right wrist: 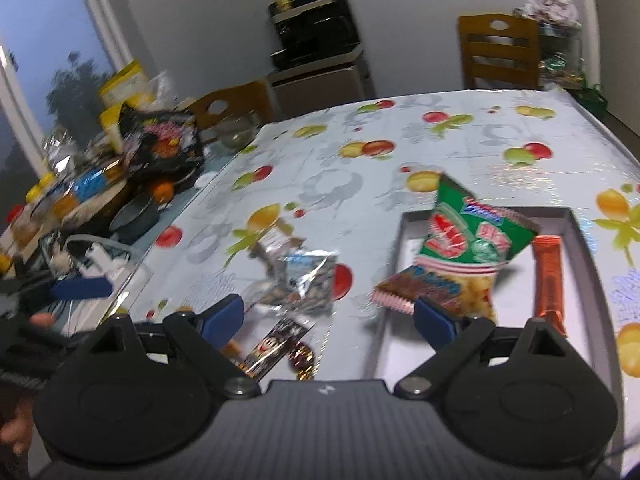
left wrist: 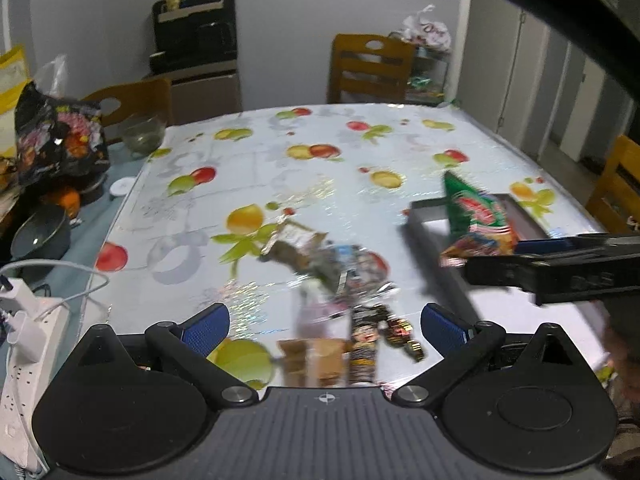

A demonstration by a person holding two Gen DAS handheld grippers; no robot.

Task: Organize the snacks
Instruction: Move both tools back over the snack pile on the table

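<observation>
- Far left, off the tablecloth edge: a white power strip [left wrist: 24, 364] with a cable, a grey pan [left wrist: 40, 236], and a black crinkly bag [left wrist: 56, 140] piled with other clutter.
- My left claw [left wrist: 325, 326] is spread wide over the fruit-print tablecloth [left wrist: 320, 148], nothing between the blue pads [left wrist: 206, 326].
- Right under that claw lies the loose pile: a silvery packet [left wrist: 352, 268], a brownish packet [left wrist: 292, 242] beside it, a dark printed stick pack [left wrist: 364, 344] and a small dark candy [left wrist: 404, 332] next to it. It's all blurry, so I can't read any labels.
- From my right wrist, the same pile sits left of centre: silvery packet [right wrist: 304, 280], dark stick pack [right wrist: 276, 348], round candy [right wrist: 302, 356].
- My right claw [right wrist: 328, 316] is spread wide too, pinching nothing; its right pad [right wrist: 434, 320] sits just in front of the box's near corner.
- Right of the pile: the shallow grey box [right wrist: 580, 240], already holding snacks.
- In the box, a green chip bag [right wrist: 468, 236] leans over the left wall, a smaller pink-edged packet [right wrist: 404, 288] below it.
- Furthest right in the box, an orange bar [right wrist: 549, 280] lies lengthwise along the right wall.
</observation>
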